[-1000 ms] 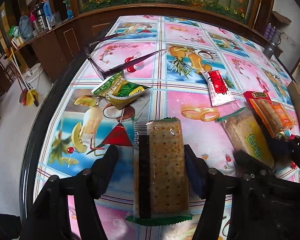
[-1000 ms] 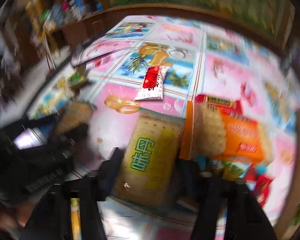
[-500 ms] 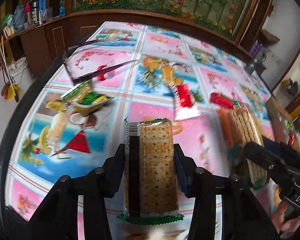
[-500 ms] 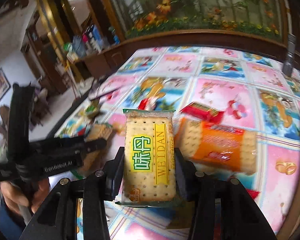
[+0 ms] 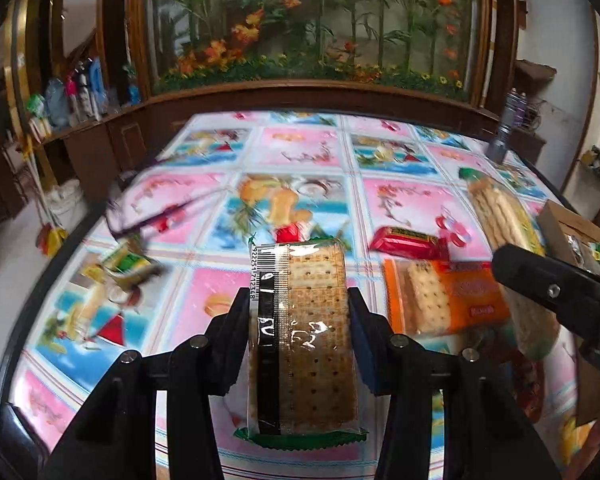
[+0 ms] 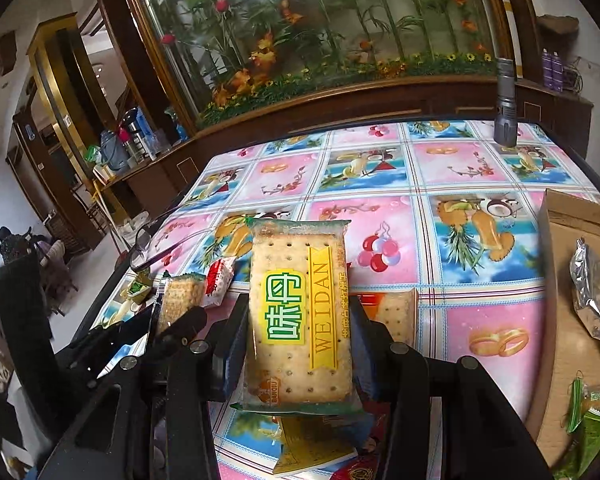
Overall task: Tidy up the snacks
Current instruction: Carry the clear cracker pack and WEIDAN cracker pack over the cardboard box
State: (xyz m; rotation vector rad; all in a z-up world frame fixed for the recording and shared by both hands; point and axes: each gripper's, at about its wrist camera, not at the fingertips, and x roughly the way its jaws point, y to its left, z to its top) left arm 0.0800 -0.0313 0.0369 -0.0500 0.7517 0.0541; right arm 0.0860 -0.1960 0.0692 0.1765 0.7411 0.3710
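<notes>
Each pair of tongs clamps a cracker pack lengthwise, long axis running straight out from the jaws. The left tongs (image 5: 298,320) hold the clear-wrapped pack (image 5: 304,336); the right tongs (image 6: 298,328) hold the yellow-labelled pack (image 6: 298,316). Both packs appear lifted off the table (image 6: 476,200). The cardboard box (image 6: 560,280), at right of the frame, lies nearer the right tongs, so that pack probably goes in first.

Bright daylight; glare shines on the cracker pack (image 5: 312,332). The table's (image 5: 204,280) left side is blurry; edges bend round.
</notes>
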